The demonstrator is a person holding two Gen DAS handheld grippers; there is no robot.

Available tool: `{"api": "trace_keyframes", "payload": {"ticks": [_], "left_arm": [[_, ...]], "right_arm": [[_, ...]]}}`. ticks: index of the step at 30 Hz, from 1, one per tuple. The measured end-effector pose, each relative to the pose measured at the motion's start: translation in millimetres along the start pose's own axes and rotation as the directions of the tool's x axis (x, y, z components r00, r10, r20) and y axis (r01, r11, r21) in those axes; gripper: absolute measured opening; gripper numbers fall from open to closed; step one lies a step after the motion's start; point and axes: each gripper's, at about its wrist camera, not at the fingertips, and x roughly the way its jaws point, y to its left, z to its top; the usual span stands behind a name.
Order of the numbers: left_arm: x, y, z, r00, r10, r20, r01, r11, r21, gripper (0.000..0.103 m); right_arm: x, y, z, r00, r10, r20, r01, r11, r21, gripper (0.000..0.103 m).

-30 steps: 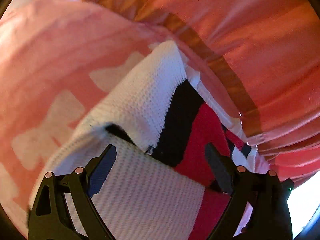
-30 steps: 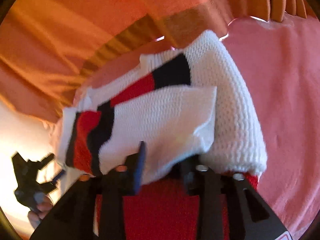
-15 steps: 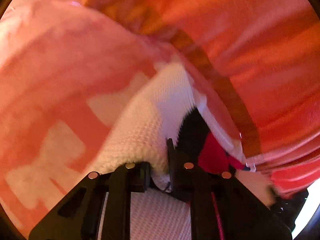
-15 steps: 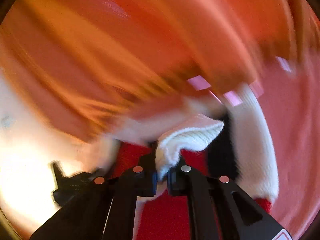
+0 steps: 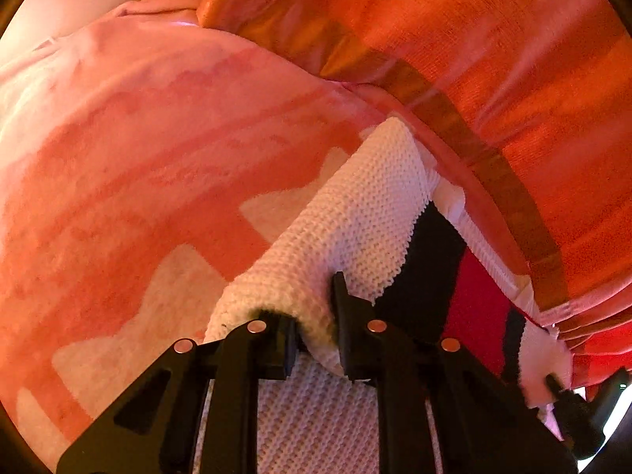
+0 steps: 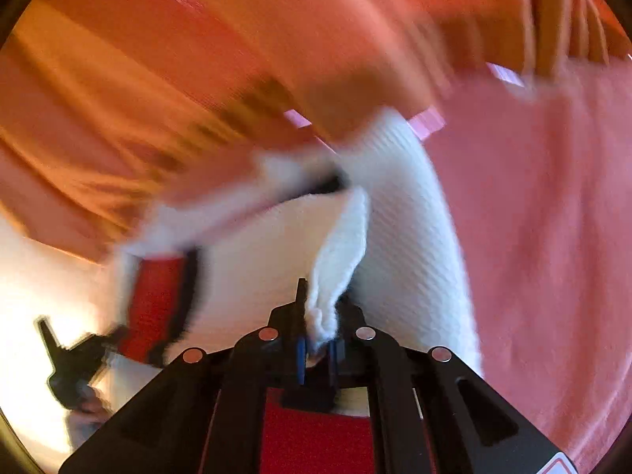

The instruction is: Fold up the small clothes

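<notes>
A small white knit sweater [image 5: 355, 217] with black and red stripes lies on a pink bedspread [image 5: 158, 138]. My left gripper [image 5: 314, 335] is shut on a rolled white fold of the sweater. My right gripper [image 6: 318, 339] is shut on a white edge of the same sweater [image 6: 403, 229] and holds it lifted; this view is blurred by motion. The right gripper shows at the lower right of the left wrist view [image 5: 572, 407], and the left gripper at the lower left of the right wrist view [image 6: 71, 367].
An orange striped curtain or cover [image 5: 493, 79] hangs close behind the sweater and fills the top of the right wrist view [image 6: 237, 59]. The pink bedspread [image 6: 553, 237] spreads to the right. Bright light comes from the lower left [image 6: 31, 296].
Both grippers closed on the sweater's white edges over the last second. They now lift and pull the fabric; the right view is blurred by motion.
</notes>
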Motion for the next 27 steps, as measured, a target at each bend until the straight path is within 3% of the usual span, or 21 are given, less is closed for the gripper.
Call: {"api": "trace_keyframes", "payload": {"ticks": [3, 4, 5, 6, 7, 8, 10, 12, 14, 18, 21, 23, 24, 25, 26, 27], "left_arm": [[0, -5, -2, 1.000, 0.021, 0.006, -0.021, 0.999, 0.030, 0.017], [0, -5, -3, 1.000, 0.021, 0.005, -0.021, 0.999, 0.031, 0.017], [0, -4, -3, 1.000, 0.020, 0.003, -0.020, 0.999, 0.029, 0.017], [-1, -3, -3, 1.000, 0.016, 0.000, -0.016, 1.000, 0.023, 0.017], [-1, -2, -2, 1.000, 0.011, -0.004, -0.011, 1.000, 0.014, 0.017], [-1, 0, -1, 1.000, 0.003, -0.012, -0.003, 1.000, -0.003, 0.017], [0, 1, -1, 1.000, -0.004, -0.019, 0.003, 1.000, -0.023, 0.017], [0, 1, -3, 1.000, -0.004, -0.022, 0.004, 1.000, -0.027, 0.017], [-1, 2, -3, 1.000, -0.007, -0.024, 0.006, 1.000, -0.026, 0.017], [0, 4, -3, 0.999, -0.019, -0.036, 0.018, 0.999, -0.028, 0.017], [1, 4, -2, 0.999, -0.023, -0.049, 0.022, 1.000, -0.018, 0.017], [0, 4, -1, 0.998, -0.026, -0.057, 0.025, 1.000, -0.012, 0.017], [0, 5, 0, 0.998, -0.028, -0.063, 0.028, 1.000, -0.007, 0.017], [0, 5, 1, 0.997, -0.028, -0.066, 0.028, 1.000, -0.003, 0.017], [1, 5, 1, 0.997, -0.031, -0.071, 0.031, 1.000, 0.001, 0.017], [1, 5, 2, 0.997, -0.033, -0.075, 0.033, 0.999, 0.004, 0.017]], "right_arm": [[-8, -6, 0, 1.000, 0.005, 0.007, -0.005, 1.000, 0.018, 0.007], [-21, 0, 3, 0.997, -0.069, 0.030, 0.069, 0.998, 0.014, 0.018], [-34, 4, 2, 0.985, -0.155, 0.074, 0.155, 0.988, 0.008, 0.023], [-48, 14, 2, 0.966, -0.223, 0.129, 0.226, 0.974, -0.006, 0.024], [-60, 28, 0, 0.954, -0.235, 0.186, 0.246, 0.969, -0.036, 0.024], [-74, 45, 1, 0.953, -0.192, 0.234, 0.216, 0.973, -0.083, 0.024], [-76, 90, 7, 0.972, -0.067, 0.226, 0.110, 0.977, -0.182, 0.032], [-56, 139, 12, 0.990, 0.060, 0.124, -0.021, 0.955, -0.296, 0.042], [-26, 186, 15, 0.989, 0.145, 0.028, -0.123, 0.917, -0.380, 0.042], [57, 271, 15, 0.982, 0.140, -0.125, -0.185, 0.844, -0.504, 0.043], [103, 311, 17, 0.979, 0.132, -0.158, -0.196, 0.831, -0.521, 0.044], [127, 330, 16, 0.982, 0.106, -0.156, -0.175, 0.819, -0.546, 0.053], [137, 336, 19, 0.983, 0.093, -0.157, -0.165, 0.817, -0.553, 0.052], [149, 342, 19, 0.983, 0.083, -0.163, -0.161, 0.815, -0.557, 0.025], [162, 344, 23, 0.981, 0.062, -0.182, -0.155, 0.814, -0.559, 0.010], [159, 345, 25, 0.982, 0.061, -0.177, -0.152, 0.817, -0.556, 0.011]]}}
